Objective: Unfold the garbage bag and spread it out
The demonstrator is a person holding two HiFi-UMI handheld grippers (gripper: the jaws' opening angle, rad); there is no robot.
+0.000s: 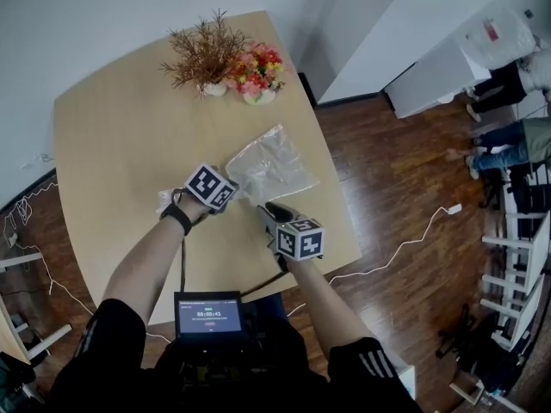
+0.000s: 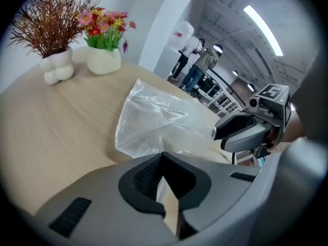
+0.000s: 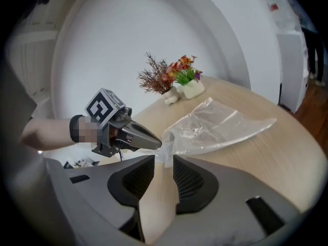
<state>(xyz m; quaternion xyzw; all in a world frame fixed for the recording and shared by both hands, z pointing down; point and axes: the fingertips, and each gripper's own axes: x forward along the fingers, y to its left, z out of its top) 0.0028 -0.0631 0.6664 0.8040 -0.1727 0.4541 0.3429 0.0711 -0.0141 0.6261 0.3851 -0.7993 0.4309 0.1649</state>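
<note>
Pale wooden table (image 1: 112, 144), dark wood floor (image 1: 396, 170), white walls (image 1: 86, 15) (strip light (image 2: 263, 28) overhead)

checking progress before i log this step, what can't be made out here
Head view: the garbage bag's near corner, hidden under the left gripper's marker cube.
All views: how many folds remain; the film is clear and crumpled.
Head view: the screen's print, too small.
Head view: people at right, cut off by the edge.

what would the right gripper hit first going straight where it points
Probably the garbage bag, its near corner just off the open jaws of the right gripper, pinched there by the left gripper.
</note>
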